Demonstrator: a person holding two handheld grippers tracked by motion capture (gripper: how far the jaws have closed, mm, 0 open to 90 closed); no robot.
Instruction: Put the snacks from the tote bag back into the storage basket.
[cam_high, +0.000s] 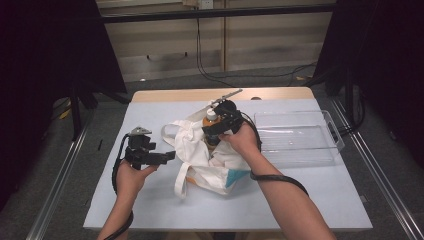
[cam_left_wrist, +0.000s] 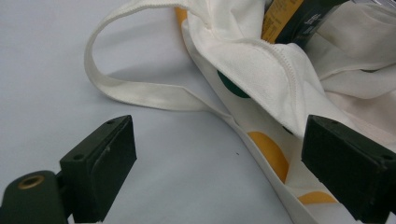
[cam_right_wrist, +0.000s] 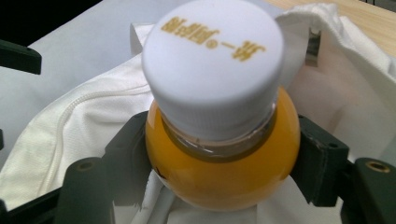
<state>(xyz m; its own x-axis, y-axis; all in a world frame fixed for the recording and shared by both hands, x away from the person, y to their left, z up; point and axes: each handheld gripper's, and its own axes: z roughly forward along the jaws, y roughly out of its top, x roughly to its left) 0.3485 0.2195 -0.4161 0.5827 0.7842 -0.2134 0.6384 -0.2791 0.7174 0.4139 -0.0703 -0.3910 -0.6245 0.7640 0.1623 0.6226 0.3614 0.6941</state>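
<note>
A white cloth tote bag (cam_high: 200, 160) with coloured dots lies crumpled in the middle of the table. From its mouth rises an orange juice bottle (cam_right_wrist: 224, 163) with a white cap (cam_right_wrist: 212, 60). My right gripper (cam_high: 215, 131) is shut on the bottle's shoulder, one black pad on each side (cam_right_wrist: 224, 161). At the bag's left, my left gripper (cam_high: 167, 156) stands open just above the table (cam_left_wrist: 219, 168). Nothing lies between its jaws but bare cloth-covered table and the bag's edge (cam_left_wrist: 261, 70). The bag's handle loop (cam_left_wrist: 140, 93) lies flat ahead of it, and the bottle's label (cam_left_wrist: 289, 18) peeks from the bag.
A clear plastic bin (cam_high: 300, 145) stands at the right of the bag. The table (cam_high: 150, 115) is covered in pale grey, with a wooden strip along its far edge. Cables trail from both grippers along the forearms.
</note>
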